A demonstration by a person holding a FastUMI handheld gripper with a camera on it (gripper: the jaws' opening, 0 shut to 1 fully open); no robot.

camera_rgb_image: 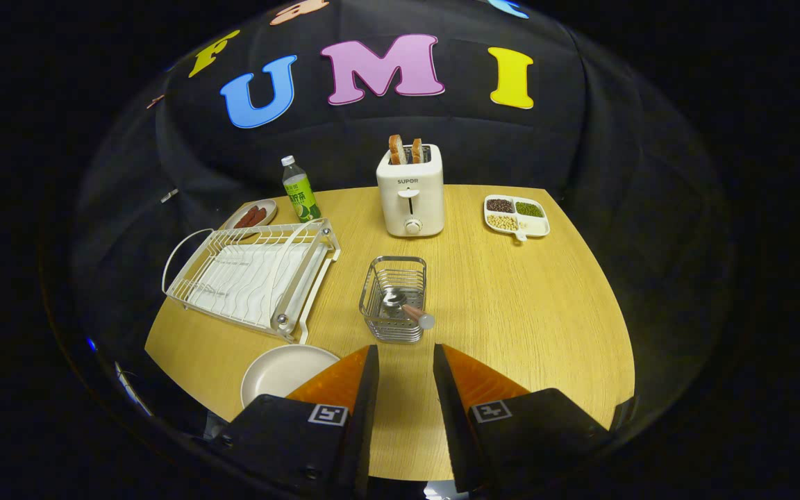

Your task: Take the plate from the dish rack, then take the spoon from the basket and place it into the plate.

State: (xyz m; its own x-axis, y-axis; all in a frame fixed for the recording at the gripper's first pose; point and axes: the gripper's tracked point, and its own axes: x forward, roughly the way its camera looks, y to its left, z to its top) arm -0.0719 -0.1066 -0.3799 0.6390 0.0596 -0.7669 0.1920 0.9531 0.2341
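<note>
One plate (pixel 282 371), one spoon (pixel 403 307), one basket (pixel 394 298), one dish rack (pixel 251 278), one toaster (pixel 410 198), one bottle (pixel 301 189).

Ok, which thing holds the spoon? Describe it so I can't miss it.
On the wooden table, look in front of the white toaster, right of the dish rack. The wire basket stands there, just ahead of the open gripper, the spoon sticking out: the only metal mesh box.
</note>
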